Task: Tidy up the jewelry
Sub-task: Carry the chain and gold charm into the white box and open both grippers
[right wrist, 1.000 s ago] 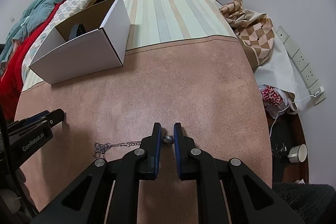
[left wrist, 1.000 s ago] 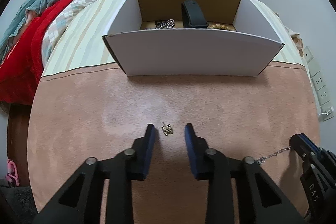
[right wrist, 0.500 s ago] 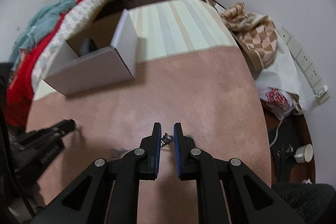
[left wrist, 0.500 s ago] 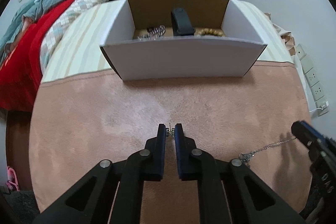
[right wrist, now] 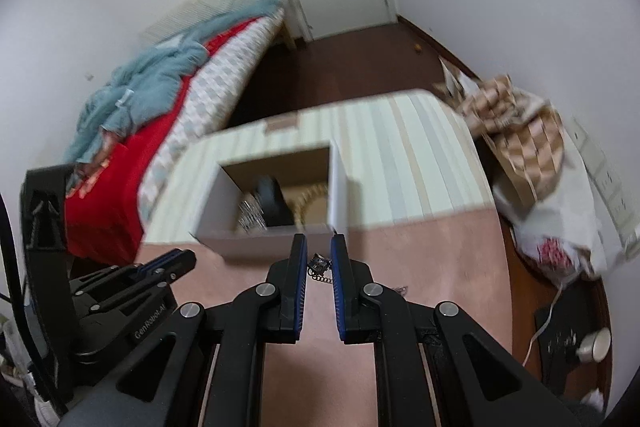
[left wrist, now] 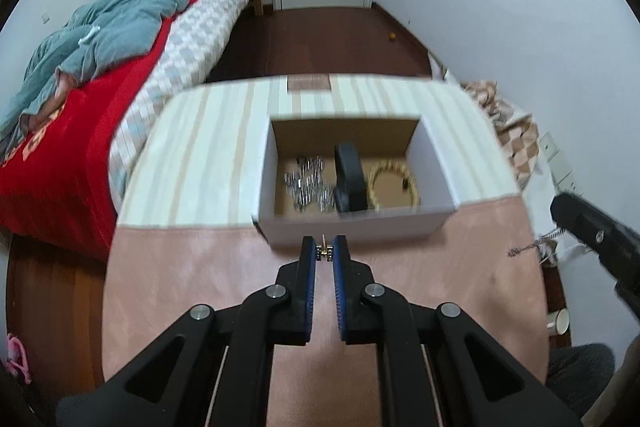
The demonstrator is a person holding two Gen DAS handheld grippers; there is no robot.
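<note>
My left gripper [left wrist: 324,251] is shut on a small gold earring [left wrist: 324,251] and holds it in the air just in front of the white cardboard box [left wrist: 352,225]. The box holds a silver chain [left wrist: 308,183], a black band [left wrist: 350,177] and a bead bracelet [left wrist: 394,183]. My right gripper [right wrist: 319,261] is shut on a silver necklace [right wrist: 319,264], whose chain hangs below the fingers. That gripper shows at the right of the left wrist view [left wrist: 592,231] with the chain [left wrist: 524,250] dangling. The box also shows in the right wrist view [right wrist: 276,231].
The box stands on a table with a pink cloth [left wrist: 192,287] and a striped cloth [left wrist: 208,155]. A bed with red and teal bedding [left wrist: 100,67] lies to the left. A patterned bag [right wrist: 520,131] and a mug [left wrist: 558,321] are at the right.
Both grippers have lifted off the pink cloth with their pieces and moved up and toward the box. The necklace chain now hangs free of the table.
</note>
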